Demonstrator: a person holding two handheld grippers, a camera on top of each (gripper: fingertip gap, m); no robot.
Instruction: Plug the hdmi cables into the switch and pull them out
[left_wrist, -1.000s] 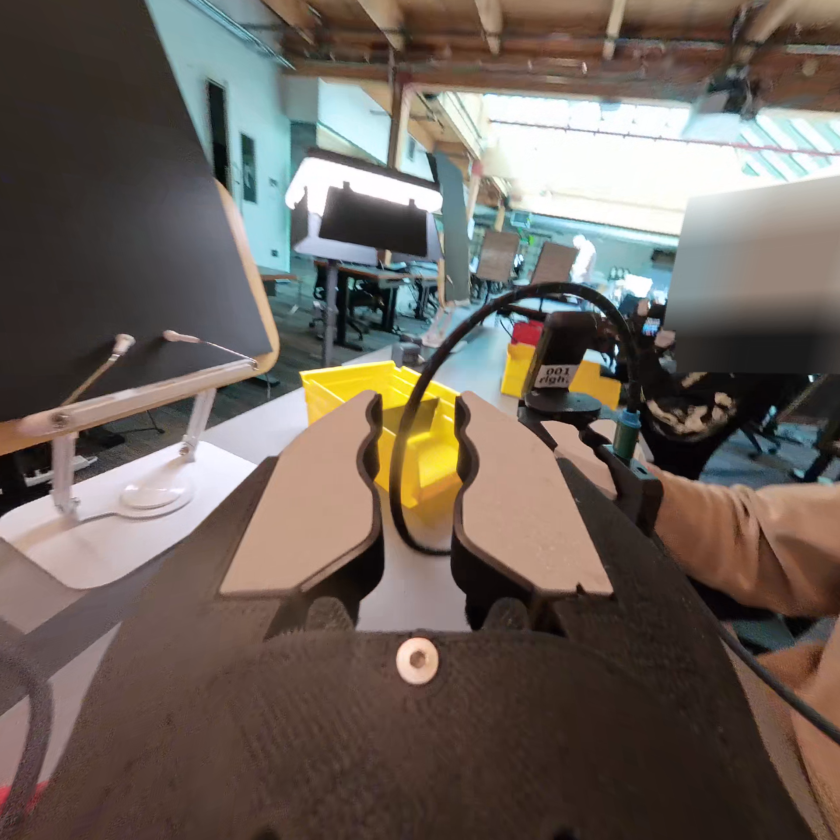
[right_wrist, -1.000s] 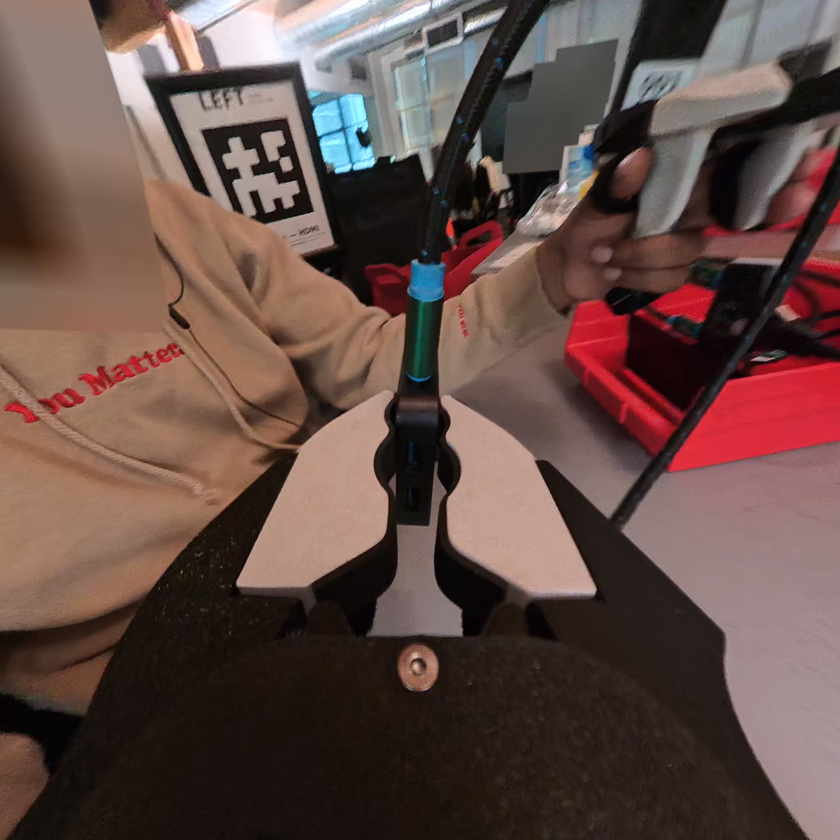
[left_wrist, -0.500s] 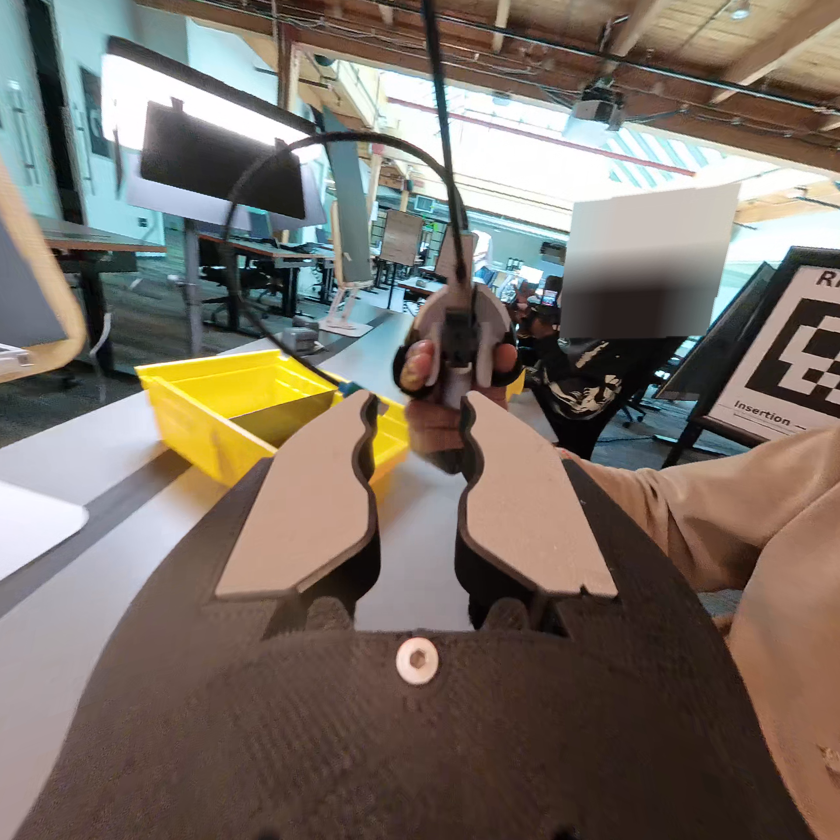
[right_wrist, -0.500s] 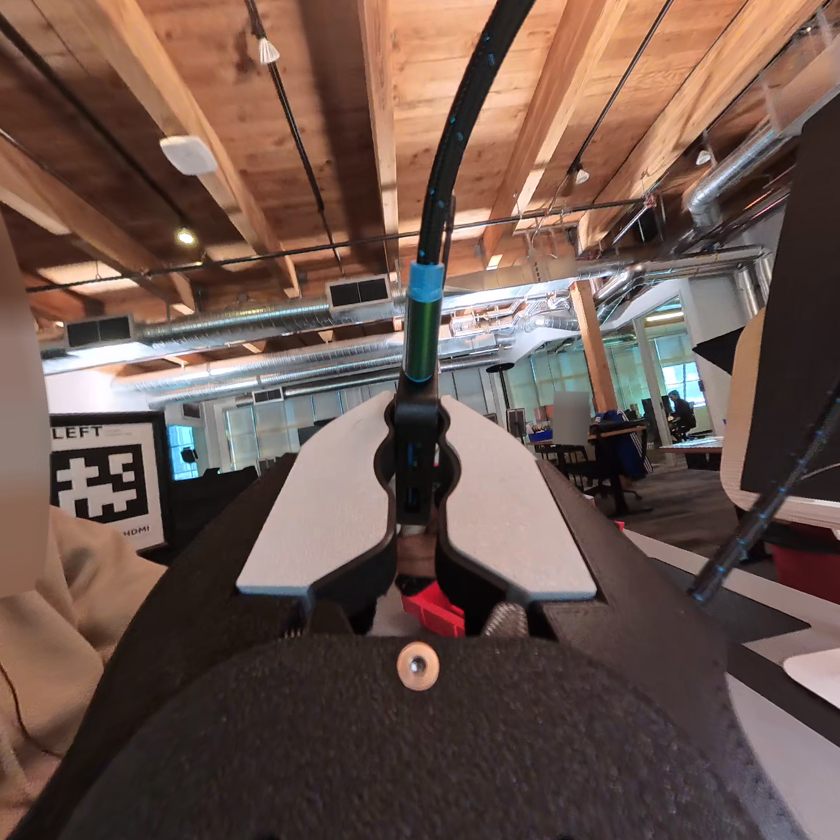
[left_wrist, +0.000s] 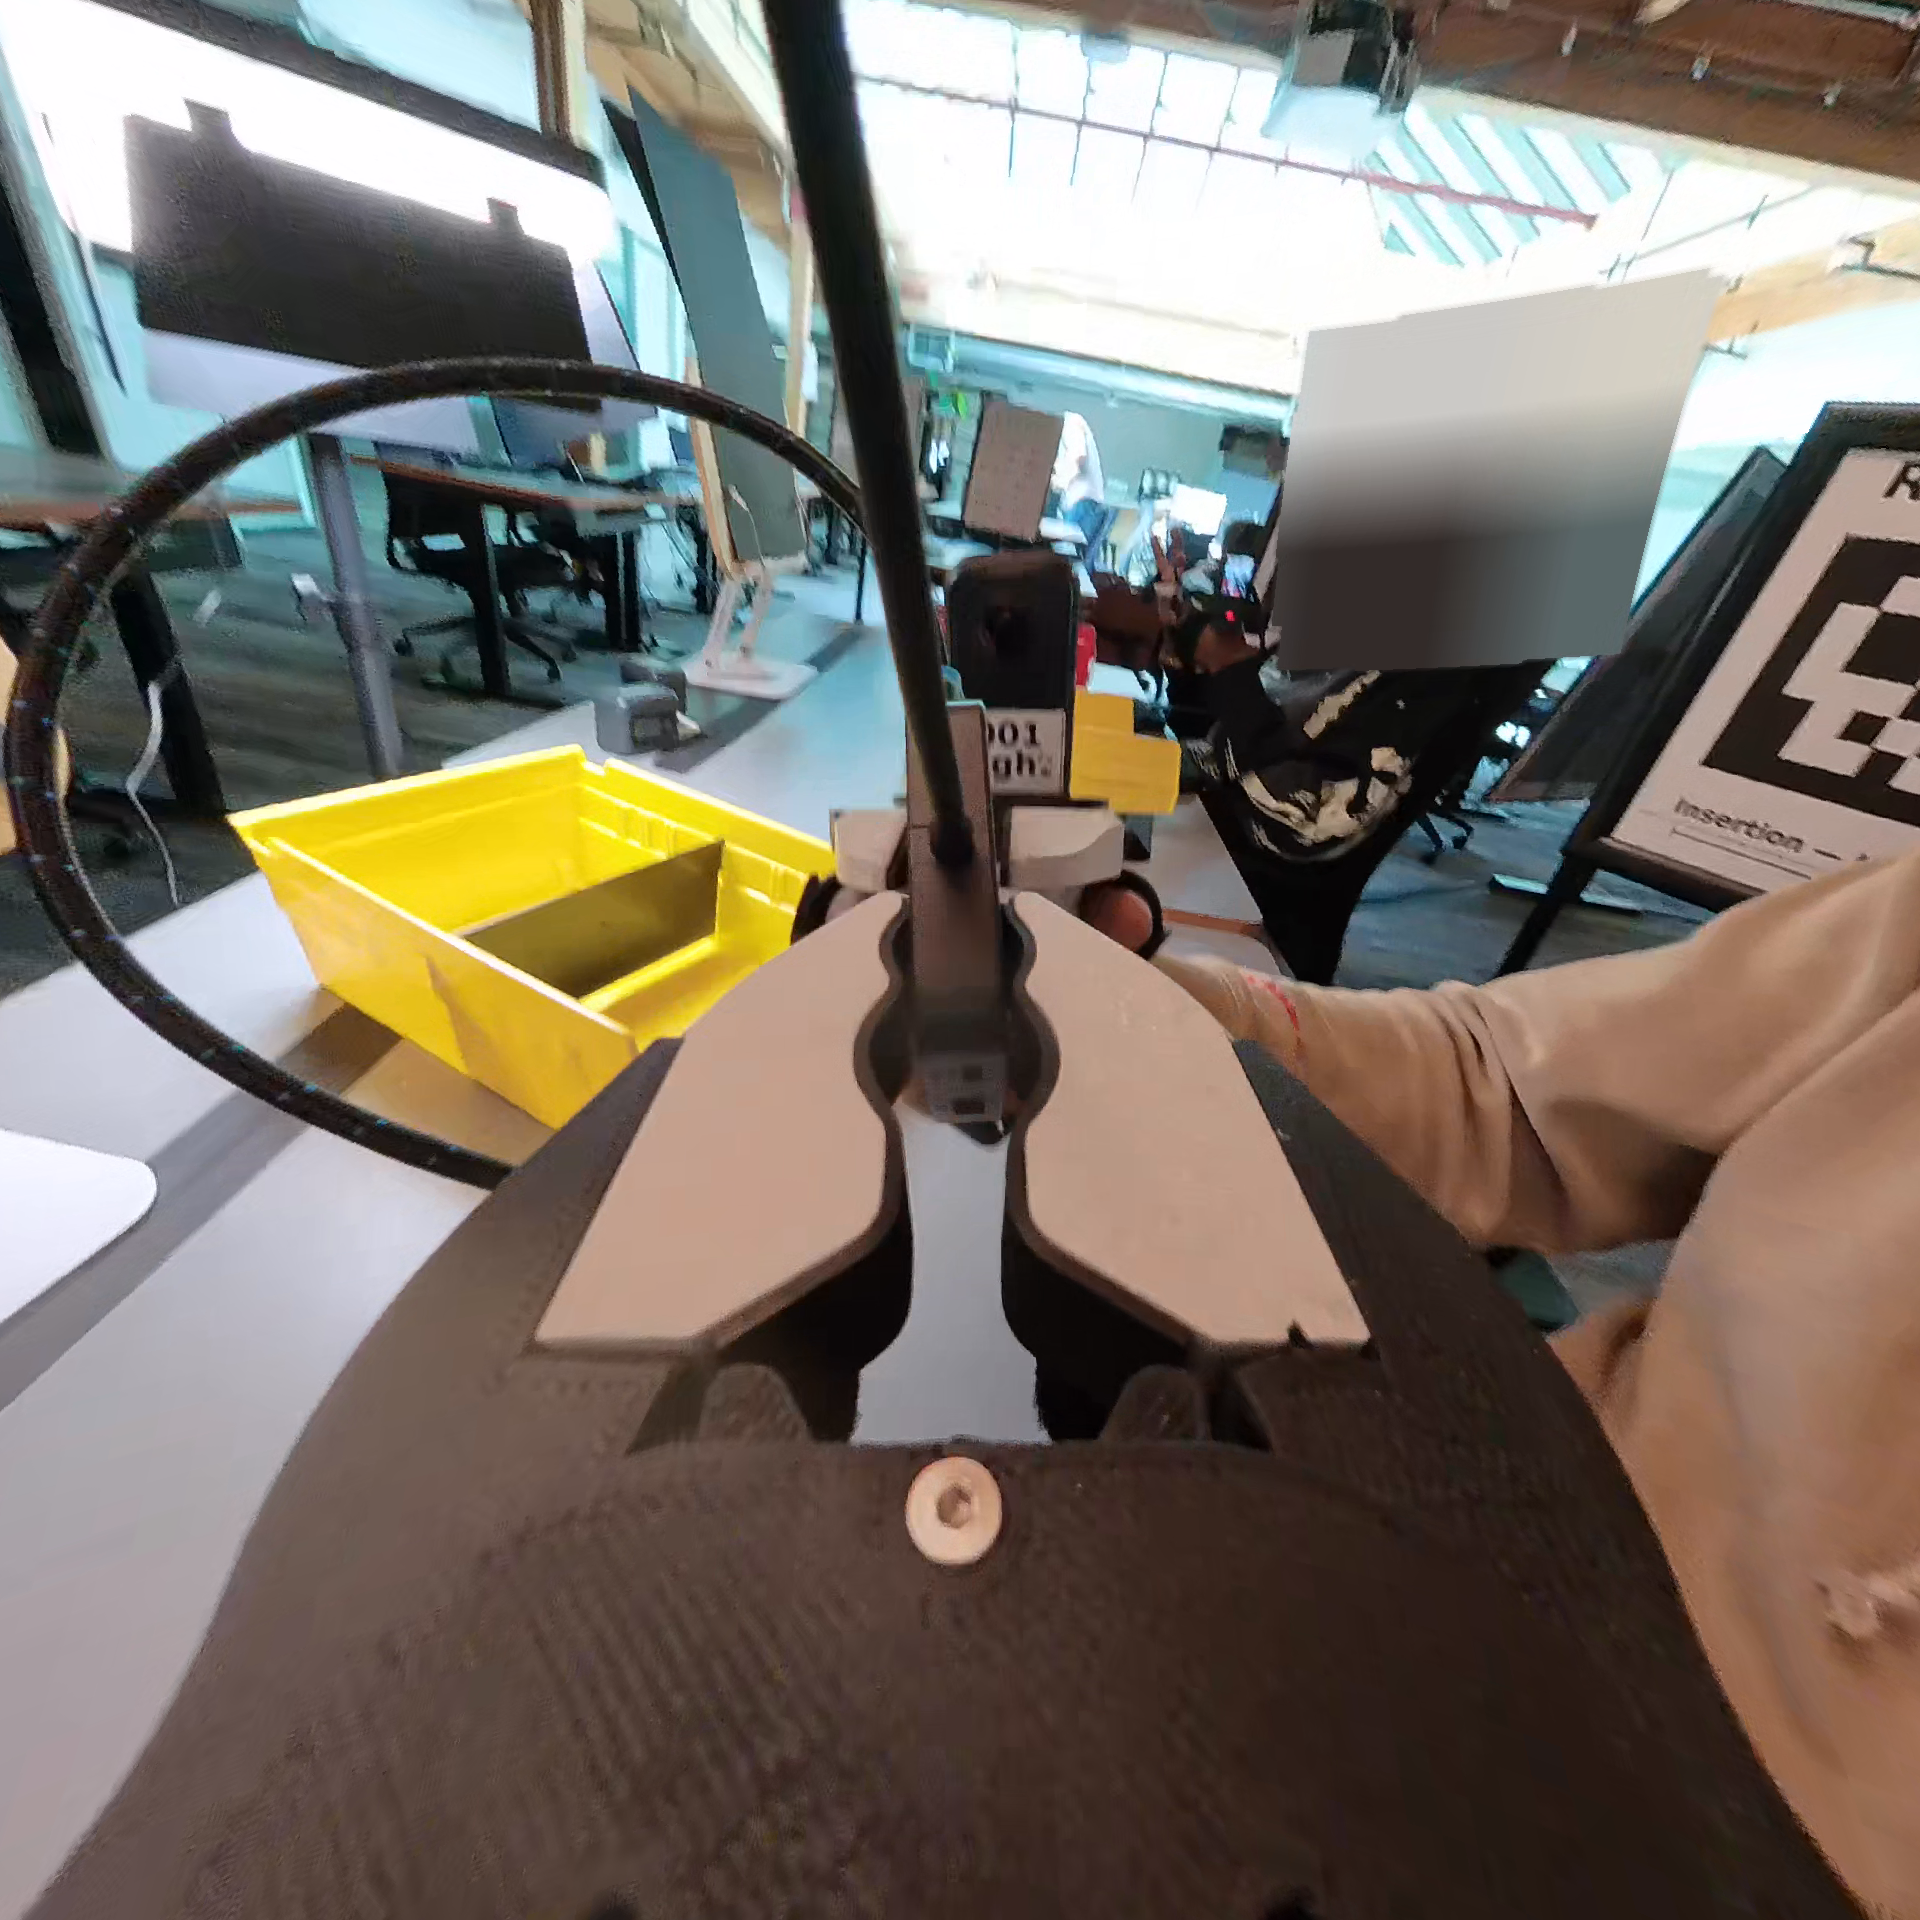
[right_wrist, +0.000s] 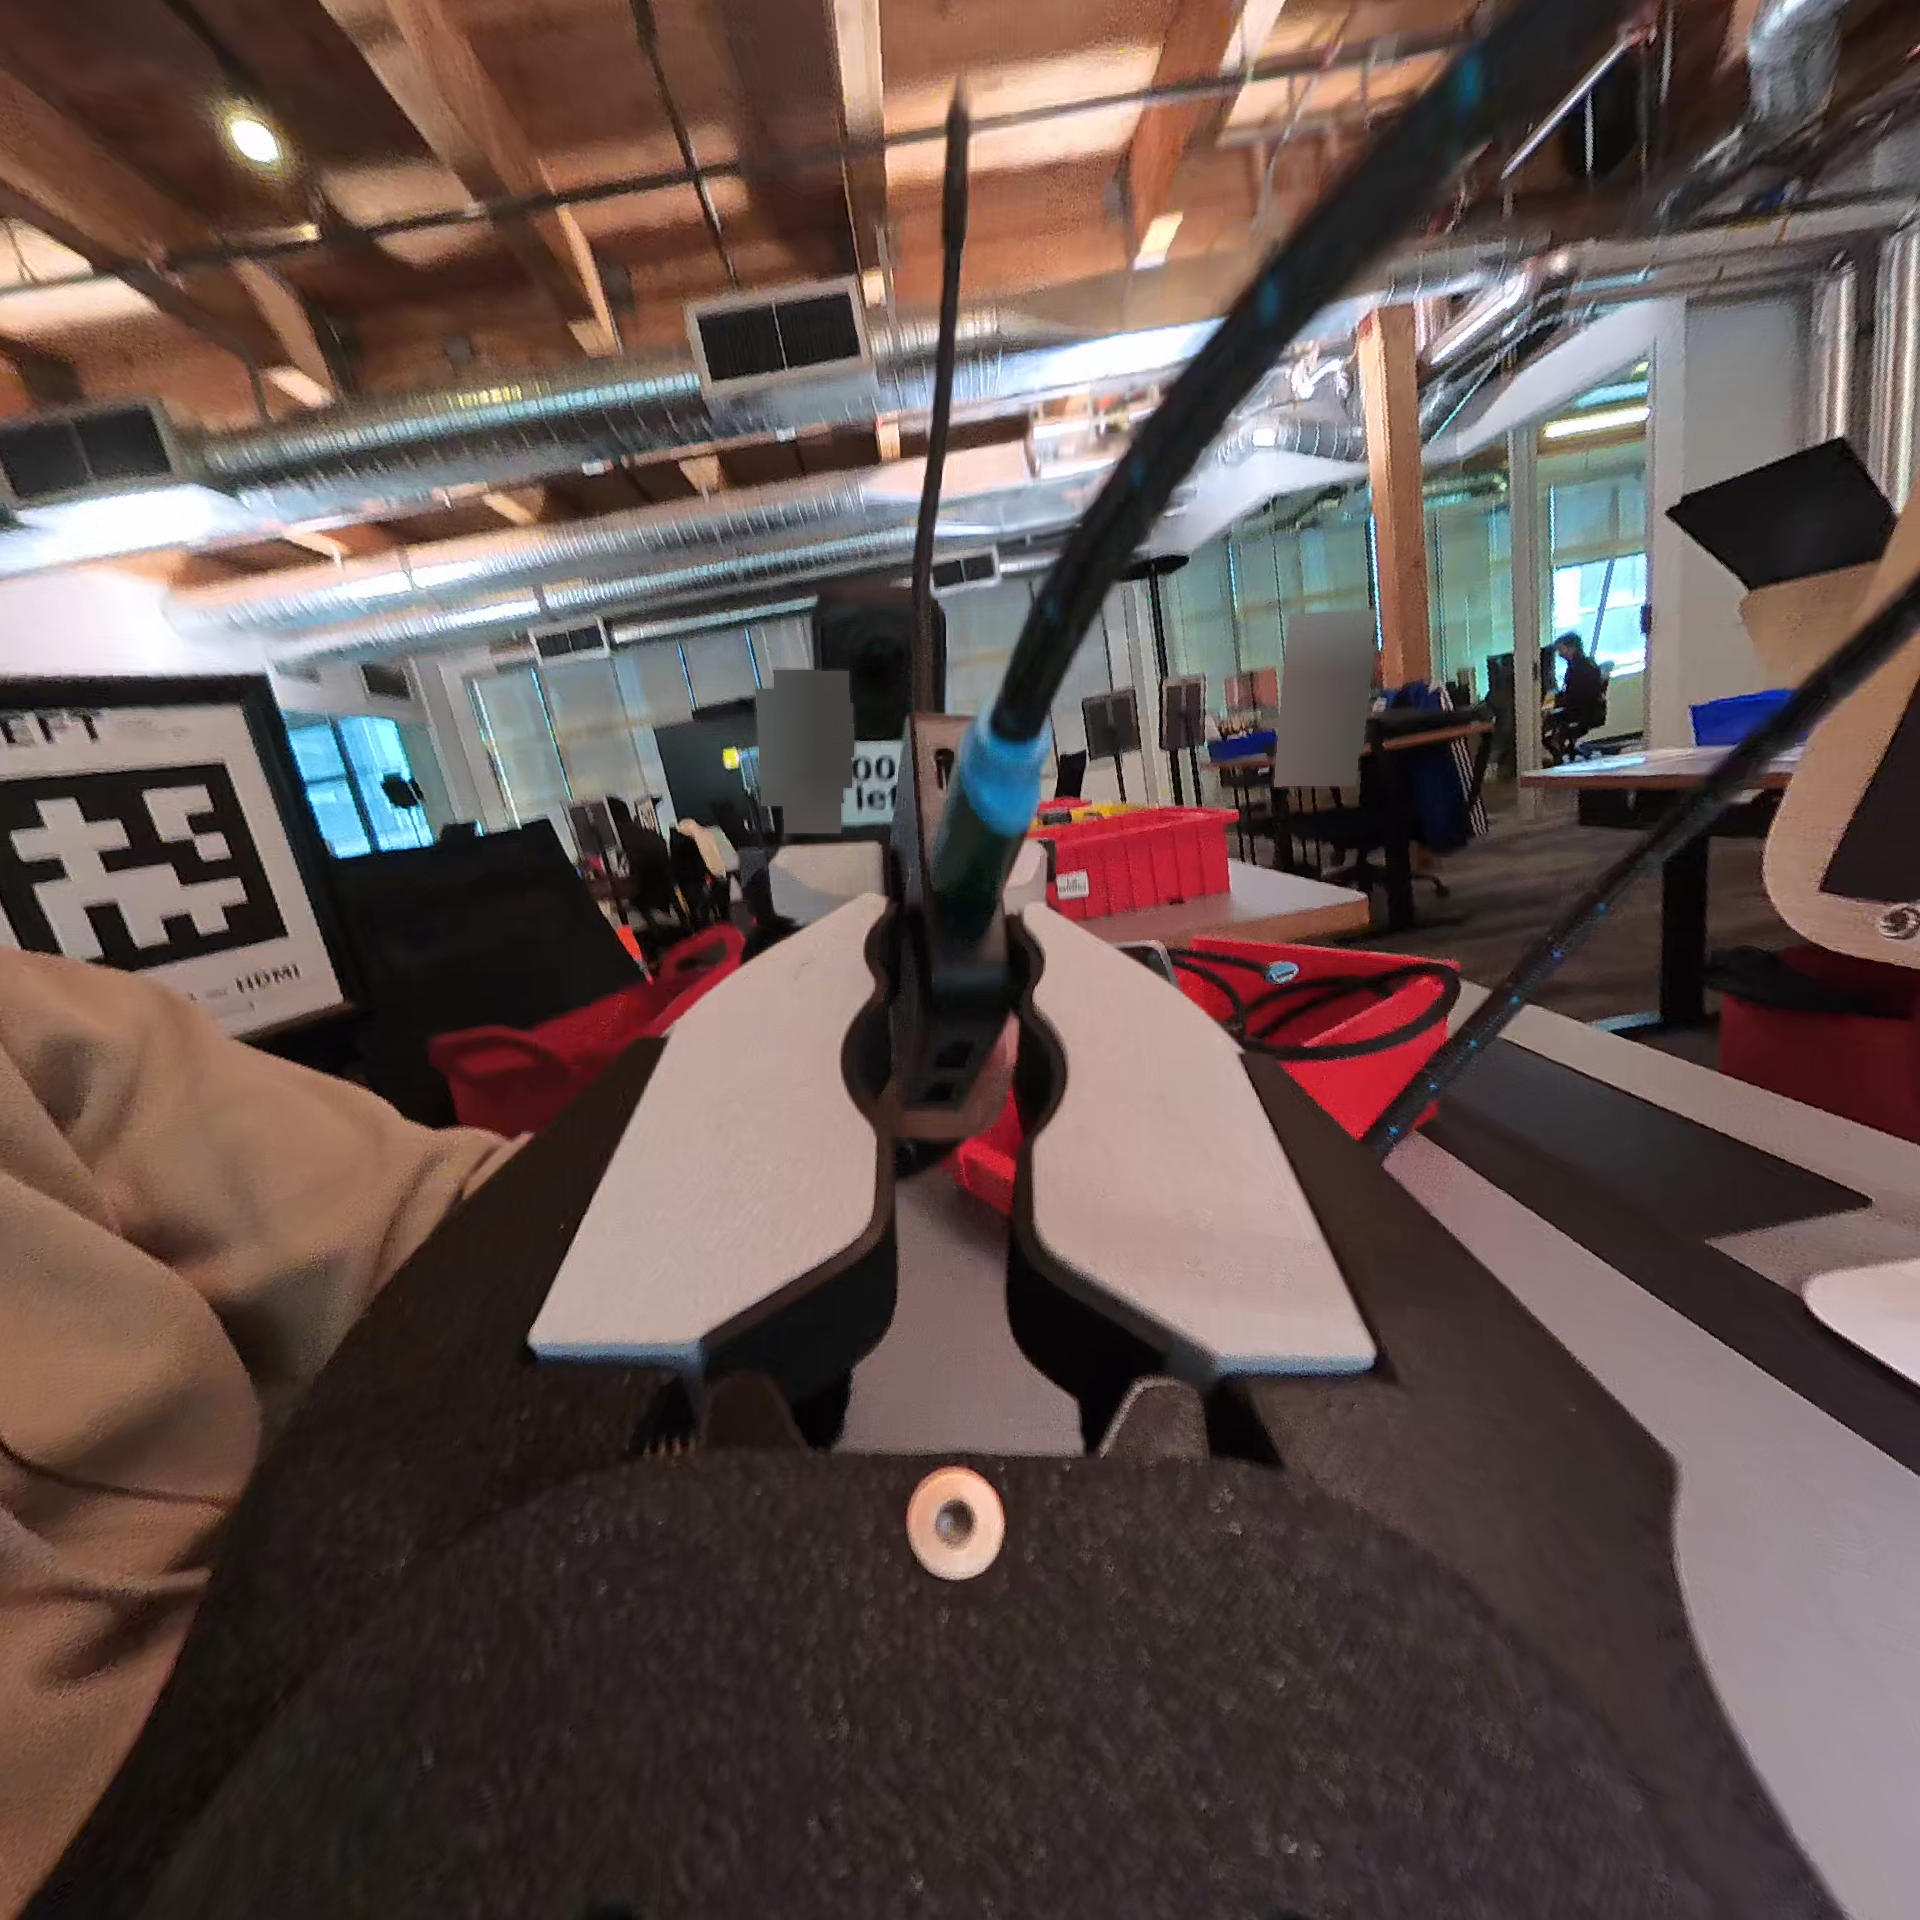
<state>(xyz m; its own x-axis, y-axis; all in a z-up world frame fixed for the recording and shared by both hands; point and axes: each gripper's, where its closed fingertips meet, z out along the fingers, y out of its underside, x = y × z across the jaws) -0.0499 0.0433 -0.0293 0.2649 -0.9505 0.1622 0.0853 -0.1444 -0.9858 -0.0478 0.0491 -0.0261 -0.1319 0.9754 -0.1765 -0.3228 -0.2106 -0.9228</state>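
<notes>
The left gripper (left_wrist: 954, 1023) has its jaws narrowed onto the dark switch (left_wrist: 954, 977), which sits upright between them, in front of the yellow bin (left_wrist: 520, 914). The right gripper (right_wrist: 951, 1023) clamps the switch (right_wrist: 940, 1049) with the HDMI cable's green-and-blue plug (right_wrist: 977, 842) at its jaw tips.

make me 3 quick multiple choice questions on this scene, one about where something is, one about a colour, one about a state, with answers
1. Where is the yellow bin in the left wrist view?
A. left of the gripper
B. right of it
C. hanging overhead

2. What colour is the band where the braided cable joins its plug?
A. orange
B. blue
C. white

3. What is the left gripper doing?
A. open and empty
B. shut on the switch
C. out of view

Answers: A, the bin sits on the table at left; B, a blue collar shows; B, both fingers press the dark slim body.
</notes>
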